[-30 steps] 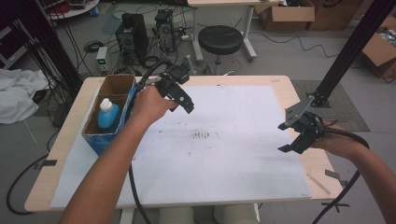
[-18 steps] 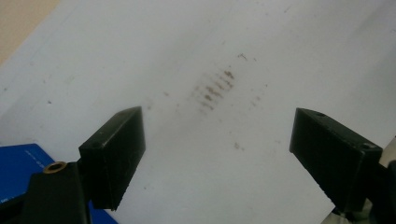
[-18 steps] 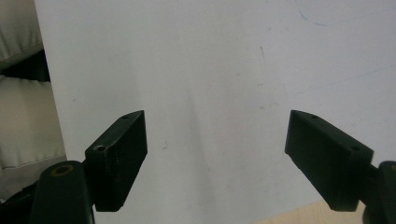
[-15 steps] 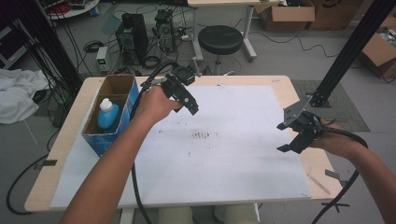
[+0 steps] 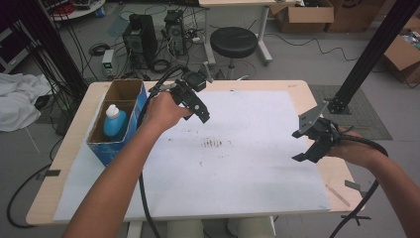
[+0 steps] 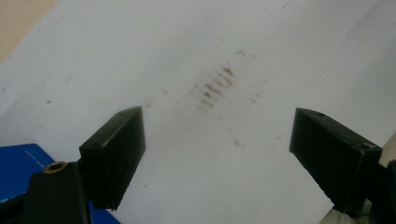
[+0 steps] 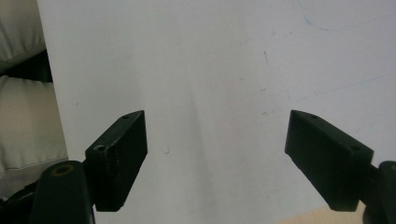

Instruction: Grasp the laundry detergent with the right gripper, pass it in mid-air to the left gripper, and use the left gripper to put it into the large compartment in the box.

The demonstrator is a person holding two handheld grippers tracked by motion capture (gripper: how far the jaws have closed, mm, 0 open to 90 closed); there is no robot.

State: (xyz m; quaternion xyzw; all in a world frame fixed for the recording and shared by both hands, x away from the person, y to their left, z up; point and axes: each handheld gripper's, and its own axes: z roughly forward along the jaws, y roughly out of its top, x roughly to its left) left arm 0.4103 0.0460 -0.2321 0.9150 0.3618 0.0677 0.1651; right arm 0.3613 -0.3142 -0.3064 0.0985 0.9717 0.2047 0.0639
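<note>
Both my grippers, left gripper [image 5: 202,115] and right gripper [image 5: 303,147], hang empty, jaws apart; I judge the bottle [image 5: 114,122] beside my left needs grasping next

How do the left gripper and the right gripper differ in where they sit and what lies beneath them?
The left gripper sits near the blue box at the table's far left; the right gripper sits near the right edge. Below the left gripper, the white sheet carries brown smudges; below the right gripper, the sheet is nearly clean, with only faint marks. Both have open, empty jaws.
</note>
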